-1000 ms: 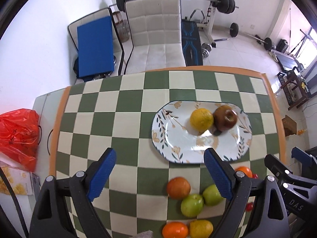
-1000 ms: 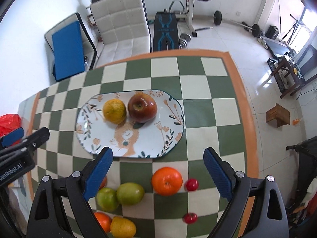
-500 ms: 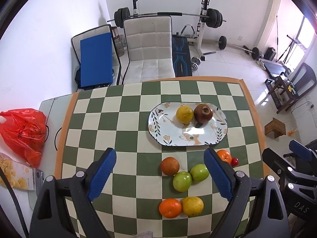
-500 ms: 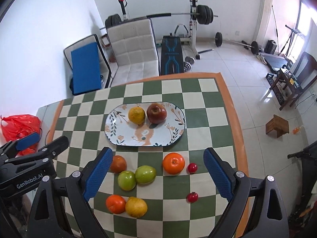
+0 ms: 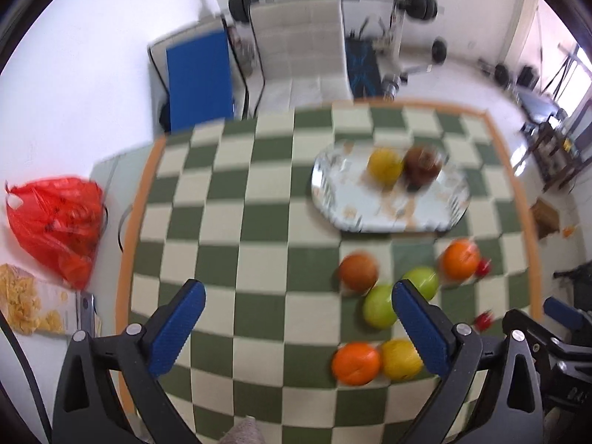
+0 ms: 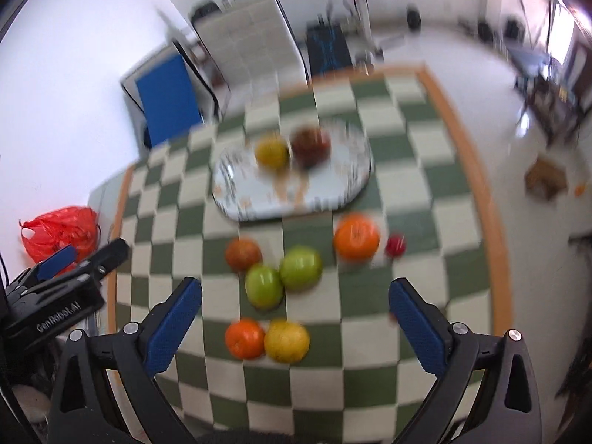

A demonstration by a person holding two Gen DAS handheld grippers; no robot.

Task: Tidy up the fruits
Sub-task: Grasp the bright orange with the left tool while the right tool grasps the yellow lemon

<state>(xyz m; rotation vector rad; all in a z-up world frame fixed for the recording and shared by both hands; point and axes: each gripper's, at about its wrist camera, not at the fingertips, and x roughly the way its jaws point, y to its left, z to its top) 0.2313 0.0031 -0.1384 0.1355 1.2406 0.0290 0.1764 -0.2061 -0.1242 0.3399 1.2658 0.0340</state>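
Fruits loose at lower centre should be approached singly, both grippers' fingers (image 6: 174, 327) being seen opening wide and empty, then carried to the plate (image 6: 344, 188)

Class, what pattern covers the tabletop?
Green and cream checks on the tabletop, clearest in the left wrist view.

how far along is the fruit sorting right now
Done: a yellow citrus and a dark red apple sit on the plate. In hand: nothing; the left claw and right claw are empty, jaws opening. Left: two green apples, oranges and small red fruits lie on the checkered table.
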